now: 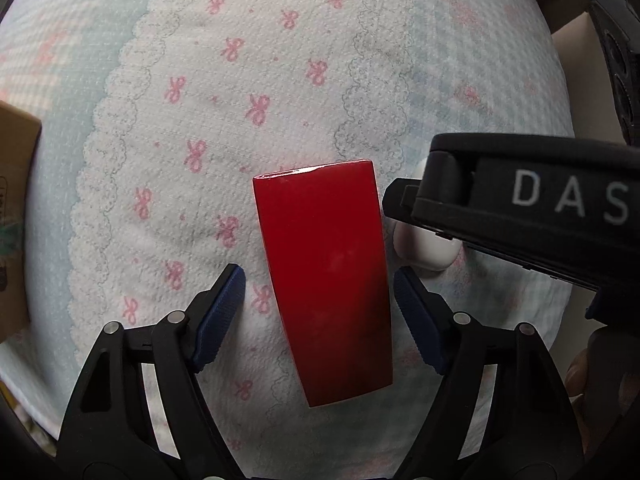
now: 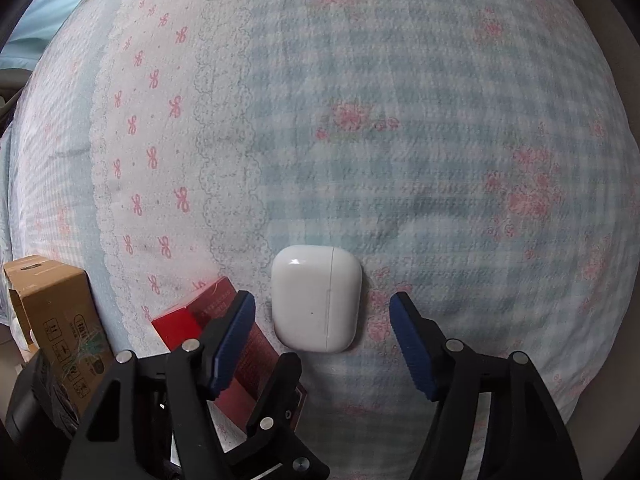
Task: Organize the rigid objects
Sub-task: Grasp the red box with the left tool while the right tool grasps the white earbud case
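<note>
Your left claw point(image 1: 318, 308) points steeply down at a bed point(image 1: 280, 60) covered in a pale quilt printed with pink bows and blue-green checks. Its two blue-padded fingers point(image 1: 222, 316) stand partly open on either side of a glossy red box point(image 1: 324, 280), which lies flat on the quilt with its long side running away from you. A narrow gap of quilt shows between the left pad and the box; the right pad sits just beside the box's edge, and you cannot tell whether it touches. Nothing is gripped. Just to the right of the red box, your right claw point(image 2: 322, 344) comes down over a small white earbud case point(image 2: 316, 298) with rounded corners, lying flat on the checked part of the quilt. Its blue pads also stand partly open, one on each side of the case, with quilt visible between each pad and the case, so it holds nothing. From the right wrist view, the red box sits just left of the white case, partly hidden behind the claw's left finger. A brown cardboard box point(image 2: 60, 328) stands at the far left edge of the bed.
</note>
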{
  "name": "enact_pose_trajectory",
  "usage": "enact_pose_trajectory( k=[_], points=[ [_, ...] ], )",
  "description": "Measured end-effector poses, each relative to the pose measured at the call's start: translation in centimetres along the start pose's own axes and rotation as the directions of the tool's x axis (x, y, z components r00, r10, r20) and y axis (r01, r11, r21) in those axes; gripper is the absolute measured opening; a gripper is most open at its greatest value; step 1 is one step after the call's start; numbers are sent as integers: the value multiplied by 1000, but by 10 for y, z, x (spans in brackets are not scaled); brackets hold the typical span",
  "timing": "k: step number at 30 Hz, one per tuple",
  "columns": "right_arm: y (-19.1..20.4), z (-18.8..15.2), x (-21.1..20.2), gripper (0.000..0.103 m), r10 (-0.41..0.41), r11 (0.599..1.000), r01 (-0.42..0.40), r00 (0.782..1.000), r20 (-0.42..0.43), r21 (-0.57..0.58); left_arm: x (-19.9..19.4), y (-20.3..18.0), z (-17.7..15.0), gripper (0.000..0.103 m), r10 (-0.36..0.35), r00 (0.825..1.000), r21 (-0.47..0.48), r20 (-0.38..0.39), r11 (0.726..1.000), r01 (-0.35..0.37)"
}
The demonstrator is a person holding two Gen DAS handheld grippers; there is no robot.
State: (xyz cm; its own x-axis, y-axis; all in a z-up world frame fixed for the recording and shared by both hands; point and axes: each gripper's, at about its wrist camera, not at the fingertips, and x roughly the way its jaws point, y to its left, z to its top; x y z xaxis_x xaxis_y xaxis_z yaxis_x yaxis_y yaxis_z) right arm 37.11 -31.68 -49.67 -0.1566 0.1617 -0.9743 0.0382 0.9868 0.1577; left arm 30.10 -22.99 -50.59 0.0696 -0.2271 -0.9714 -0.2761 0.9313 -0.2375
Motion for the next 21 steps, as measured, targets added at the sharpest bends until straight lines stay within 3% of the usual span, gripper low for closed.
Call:
enact_pose_trajectory(
  k=[5, 6, 7, 21],
  points=[
    [3, 2, 6, 52, -51, 999, 51, 999, -4, 4, 6, -6, -2, 58, 18, 1000, 5, 8, 1000, -18],
    [5, 2, 6, 49, -64, 998, 64, 998, -2, 2, 5, -6, -2, 49, 2, 1000, 8, 9, 1000, -2],
    [5, 2, 6, 43, -72, 997, 72, 997, 3, 1, 4, -8, -2, 46, -1, 1000, 13, 7, 1000, 1],
    [-4, -14, -19, 40, -46, 999, 45, 997, 56, 10, -10, 8, 1, 41, -42, 999, -4, 21, 999, 42]
  ],
)
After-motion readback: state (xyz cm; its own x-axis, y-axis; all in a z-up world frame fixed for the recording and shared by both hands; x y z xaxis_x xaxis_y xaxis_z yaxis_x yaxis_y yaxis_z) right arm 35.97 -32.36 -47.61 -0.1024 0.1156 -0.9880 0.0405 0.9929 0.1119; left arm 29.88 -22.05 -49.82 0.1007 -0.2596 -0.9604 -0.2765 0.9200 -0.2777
